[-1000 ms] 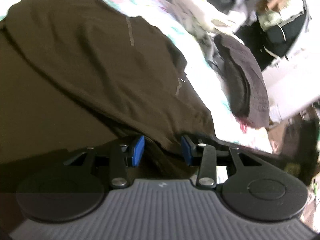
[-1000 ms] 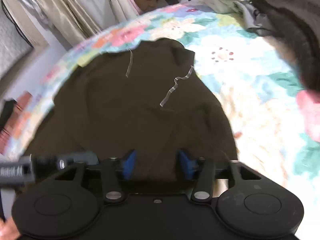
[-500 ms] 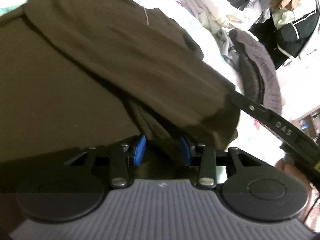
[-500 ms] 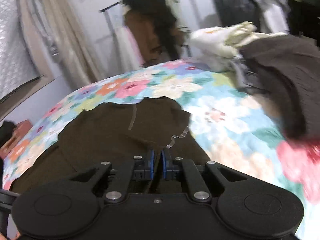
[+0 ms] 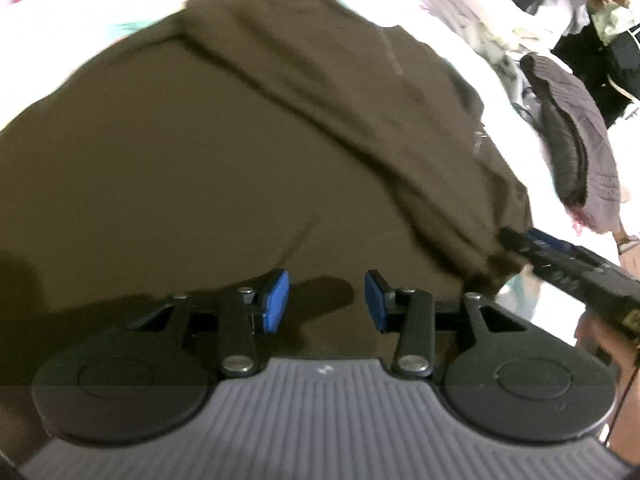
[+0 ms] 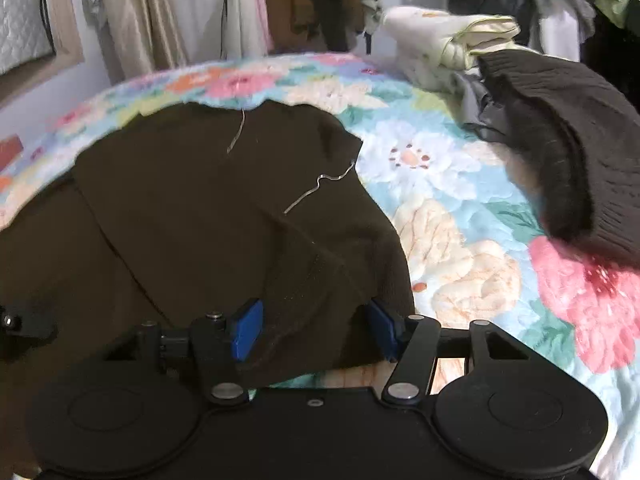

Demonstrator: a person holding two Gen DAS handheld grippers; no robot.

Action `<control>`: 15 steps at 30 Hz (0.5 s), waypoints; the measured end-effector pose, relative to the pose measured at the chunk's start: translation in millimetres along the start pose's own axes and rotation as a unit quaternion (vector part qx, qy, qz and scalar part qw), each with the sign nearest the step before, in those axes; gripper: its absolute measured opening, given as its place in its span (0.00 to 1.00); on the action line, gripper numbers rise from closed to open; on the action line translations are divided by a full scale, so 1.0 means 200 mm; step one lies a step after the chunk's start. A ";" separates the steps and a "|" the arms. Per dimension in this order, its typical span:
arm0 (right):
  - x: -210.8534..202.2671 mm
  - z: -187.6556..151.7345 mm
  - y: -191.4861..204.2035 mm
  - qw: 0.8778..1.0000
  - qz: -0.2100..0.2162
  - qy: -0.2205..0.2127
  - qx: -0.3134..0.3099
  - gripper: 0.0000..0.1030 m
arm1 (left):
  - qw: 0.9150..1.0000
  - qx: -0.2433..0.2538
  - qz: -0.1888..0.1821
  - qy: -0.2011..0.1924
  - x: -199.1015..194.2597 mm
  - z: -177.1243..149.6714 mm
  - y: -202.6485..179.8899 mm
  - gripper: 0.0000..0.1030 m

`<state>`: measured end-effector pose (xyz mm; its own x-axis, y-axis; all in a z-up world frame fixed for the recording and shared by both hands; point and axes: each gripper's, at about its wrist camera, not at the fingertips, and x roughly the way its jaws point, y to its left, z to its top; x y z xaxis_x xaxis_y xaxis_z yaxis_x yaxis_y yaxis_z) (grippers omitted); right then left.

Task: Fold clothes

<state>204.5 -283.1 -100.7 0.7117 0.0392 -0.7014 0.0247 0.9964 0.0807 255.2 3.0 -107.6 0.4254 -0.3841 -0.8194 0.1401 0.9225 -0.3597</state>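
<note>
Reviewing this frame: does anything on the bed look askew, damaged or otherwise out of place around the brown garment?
Nothing looks damaged. The brown garment lies mid-fold on the floral bedspread, its folded-over layer slanting diagonally rather than square, and a pale drawstring trails loose across it. The dark knit pile sits apart at the right.

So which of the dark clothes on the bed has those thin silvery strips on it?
The big dark brown garment spread flat beside the grippers; the ribbed dark knit, folded at the right, has none.
</note>
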 end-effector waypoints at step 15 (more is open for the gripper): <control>-0.36 -0.14 0.46 0.946 0.303 0.094 0.070 0.62 | 0.995 -0.055 0.033 -0.081 -0.75 -0.15 0.72 0.55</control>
<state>136.8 -192.7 -62.4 0.4887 0.6254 -0.6083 -0.2451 0.7676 0.5922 185.1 193.2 -50.0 0.5708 -0.3029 -0.7631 0.0127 0.9326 -0.3607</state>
